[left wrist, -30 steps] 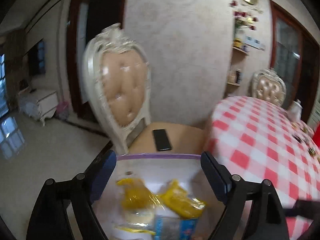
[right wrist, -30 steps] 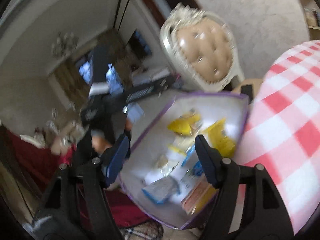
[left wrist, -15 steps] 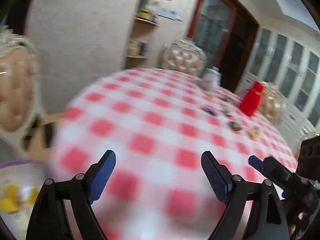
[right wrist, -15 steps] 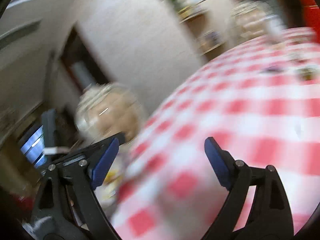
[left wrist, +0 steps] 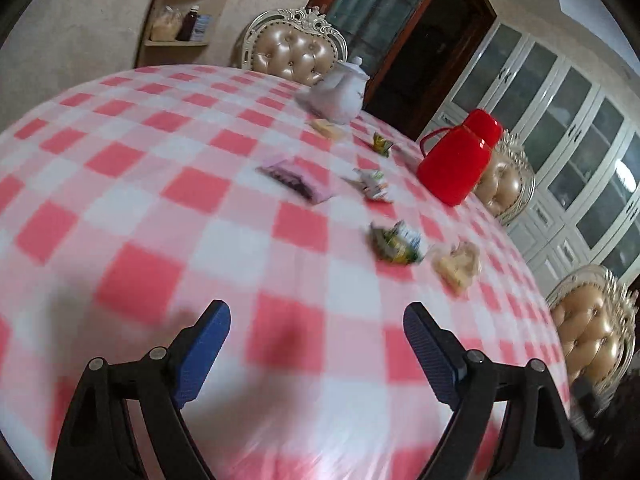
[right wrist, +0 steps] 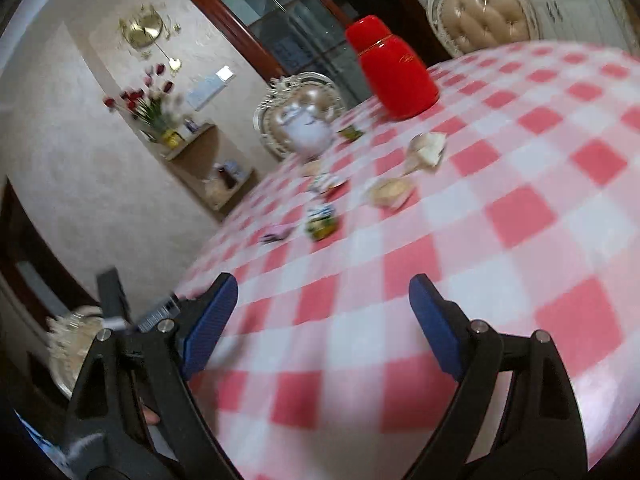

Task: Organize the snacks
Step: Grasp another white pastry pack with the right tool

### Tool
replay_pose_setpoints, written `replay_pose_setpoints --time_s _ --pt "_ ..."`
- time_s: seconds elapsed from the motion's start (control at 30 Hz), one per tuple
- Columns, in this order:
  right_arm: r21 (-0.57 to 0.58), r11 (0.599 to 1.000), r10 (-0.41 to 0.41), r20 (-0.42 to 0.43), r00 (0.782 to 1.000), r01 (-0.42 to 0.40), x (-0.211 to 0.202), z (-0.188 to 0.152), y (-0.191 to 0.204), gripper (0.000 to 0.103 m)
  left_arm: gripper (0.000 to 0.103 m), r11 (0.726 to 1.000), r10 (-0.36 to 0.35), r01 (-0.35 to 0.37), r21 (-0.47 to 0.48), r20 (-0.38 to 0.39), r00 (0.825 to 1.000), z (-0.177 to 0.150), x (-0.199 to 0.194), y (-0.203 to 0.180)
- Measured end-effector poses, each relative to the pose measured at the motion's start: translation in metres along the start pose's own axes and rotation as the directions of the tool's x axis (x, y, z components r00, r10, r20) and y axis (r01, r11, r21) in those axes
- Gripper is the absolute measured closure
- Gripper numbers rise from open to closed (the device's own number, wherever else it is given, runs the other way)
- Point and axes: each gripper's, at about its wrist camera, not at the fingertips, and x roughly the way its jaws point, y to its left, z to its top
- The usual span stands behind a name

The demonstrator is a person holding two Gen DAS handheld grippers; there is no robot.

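Note:
Several small snack packets lie on the red-and-white checked table: a purple packet, a green-and-white packet, a beige packet and others beyond. The green packet and a beige packet also show in the right wrist view. My left gripper is open and empty above the near table. My right gripper is open and empty over the table edge. The snack bag is out of view.
A red thermos jug and a white teapot stand on the far side of the table, the jug also in the right wrist view. Tufted chairs ring the table. A corner shelf stands by the wall.
Both grippers swung away from the open purple-rimmed bag of snacks by the chair and now point across the table at the loose packets. Both stay open and empty.

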Motion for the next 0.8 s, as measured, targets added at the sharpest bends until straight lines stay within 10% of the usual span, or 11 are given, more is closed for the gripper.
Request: replay_pose_setpoints --time_s 0.27,0.5,0.8 --pt "-0.262 0.939 -0.255 -0.091 0.963 0.224 0.081 0.037 -0.022 0.014 0.014 0.994 -0.098 0.098 0.052 -0.001 0.995 0.007 0.040 -0.022" --pt "-0.100 0.949 -0.308 -0.085 0.948 0.299 0.141 0.092 -0.067 0.014 0.014 0.991 -0.130 0.129 0.031 0.040 0.991 0.010 0.031 -0.019" --pt "-0.035 0.880 -0.472 -0.171 0.865 0.473 0.202 0.117 -0.079 0.014 0.014 0.992 -0.082 0.085 -0.092 0.032 0.996 0.016 0.037 0.005"
